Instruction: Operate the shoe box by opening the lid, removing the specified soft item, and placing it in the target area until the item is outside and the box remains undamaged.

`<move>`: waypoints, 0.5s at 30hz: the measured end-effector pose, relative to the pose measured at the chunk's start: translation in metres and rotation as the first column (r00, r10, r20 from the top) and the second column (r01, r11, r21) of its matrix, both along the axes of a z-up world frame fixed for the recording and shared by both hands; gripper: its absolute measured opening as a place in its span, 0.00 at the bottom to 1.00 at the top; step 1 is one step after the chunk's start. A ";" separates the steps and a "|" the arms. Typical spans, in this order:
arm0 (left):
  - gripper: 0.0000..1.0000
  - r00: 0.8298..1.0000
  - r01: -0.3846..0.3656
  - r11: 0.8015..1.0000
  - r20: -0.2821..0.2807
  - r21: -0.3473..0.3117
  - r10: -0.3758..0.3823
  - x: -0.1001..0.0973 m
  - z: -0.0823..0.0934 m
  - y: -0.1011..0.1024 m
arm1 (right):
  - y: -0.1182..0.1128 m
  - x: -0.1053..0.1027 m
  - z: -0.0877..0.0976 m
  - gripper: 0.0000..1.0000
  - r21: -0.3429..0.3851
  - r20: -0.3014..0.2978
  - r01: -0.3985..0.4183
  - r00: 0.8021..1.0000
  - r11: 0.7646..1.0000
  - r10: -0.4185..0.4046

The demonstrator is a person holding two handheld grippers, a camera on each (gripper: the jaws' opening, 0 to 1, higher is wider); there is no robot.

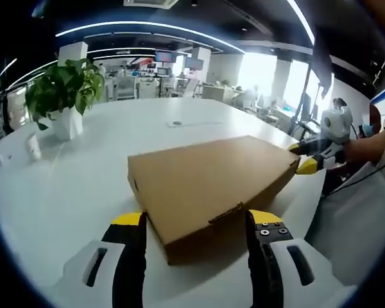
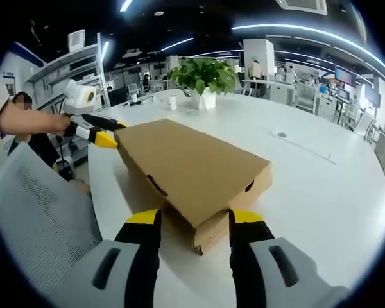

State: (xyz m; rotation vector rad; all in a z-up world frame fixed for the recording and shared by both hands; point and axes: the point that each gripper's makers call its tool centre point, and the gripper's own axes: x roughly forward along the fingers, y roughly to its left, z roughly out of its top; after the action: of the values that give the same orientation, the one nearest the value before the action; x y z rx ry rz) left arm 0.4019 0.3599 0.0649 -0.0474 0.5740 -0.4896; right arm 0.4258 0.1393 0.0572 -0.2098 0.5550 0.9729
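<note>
A flat brown cardboard shoe box (image 1: 212, 176) lies shut on the white table (image 1: 83, 186), a lid tab showing on its near edge. My left gripper (image 1: 196, 221) is open, its yellow-tipped jaws standing either side of the box's near corner. At the far right corner, the right gripper (image 1: 303, 157) straddles the box, held by a hand. In the right gripper view the box (image 2: 189, 167) runs away from me; my right gripper (image 2: 196, 218) is open around its near corner, and the left gripper (image 2: 109, 133) stands at the far left corner. The box's contents are hidden.
A potted green plant (image 1: 64, 96) in a white pot stands at the table's far side, as does a small white cup (image 2: 172, 102). A round insert (image 2: 280, 135) sits in the tabletop. A grey mesh chair (image 2: 38, 212) is beside the table edge. Office desks lie beyond.
</note>
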 end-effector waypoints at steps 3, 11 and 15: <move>0.66 1.000 0.010 1.000 0.009 0.002 -0.010 0.000 0.004 -0.002 | 0.000 0.000 0.005 0.40 -0.003 0.010 -0.004 1.000 1.000 0.004; 0.71 0.999 0.025 1.000 0.040 0.010 -0.025 0.003 0.018 -0.003 | 0.001 0.002 0.019 0.41 0.015 0.033 0.005 0.999 1.000 -0.005; 0.72 0.997 0.030 0.999 0.071 0.014 -0.030 0.007 0.028 -0.004 | 0.002 0.004 0.029 0.42 0.021 0.052 0.005 0.999 1.000 -0.006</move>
State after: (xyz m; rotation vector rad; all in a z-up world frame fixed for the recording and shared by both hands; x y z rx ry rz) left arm 0.4087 0.3558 0.0925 -0.0088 0.5083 -0.5147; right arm 0.4298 0.1412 0.0862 -0.2142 0.4971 0.9653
